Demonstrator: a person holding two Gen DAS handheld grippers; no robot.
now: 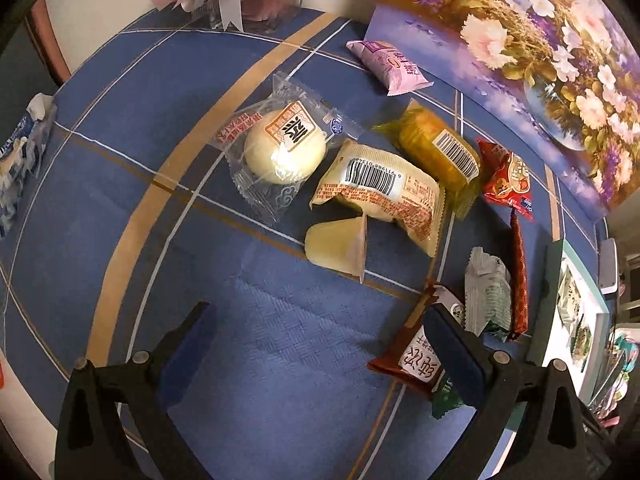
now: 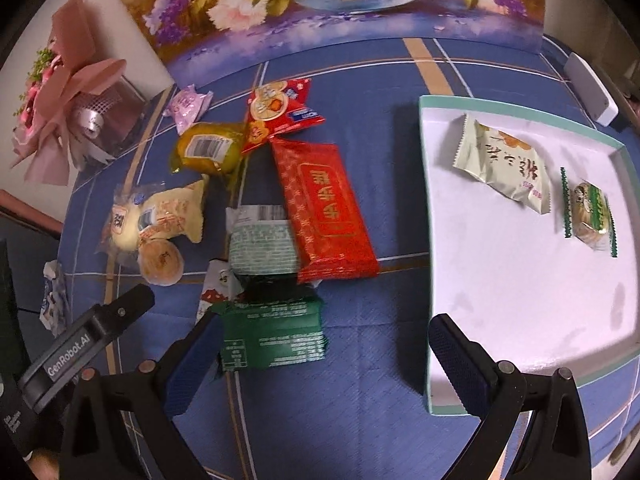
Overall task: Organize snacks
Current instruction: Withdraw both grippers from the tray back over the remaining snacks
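Hovering over the blue tablecloth (image 2: 360,360), I hold both my left gripper (image 1: 316,316) and right gripper (image 2: 324,328) spread wide, empty, with the dark green packet (image 2: 274,332) near the right one's fingers and the white tray (image 2: 500,272) alongside.

Floral painting (image 2: 320,4) propped upright at the rear of the blue checked tablecloth (image 1: 280,380); pink wrapped bouquet (image 2: 68,92) beside it.

Both views look steeply down from close above a blue cloth-covered table with white and tan lines (image 1: 132,184). The left wrist view sits left of the snack pile, facing right toward a floral painted backboard (image 1: 520,40). The right wrist view faces that backboard (image 2: 320,4) squarely. Both share the yellow barcoded snack pack (image 1: 440,148) (image 2: 208,148).
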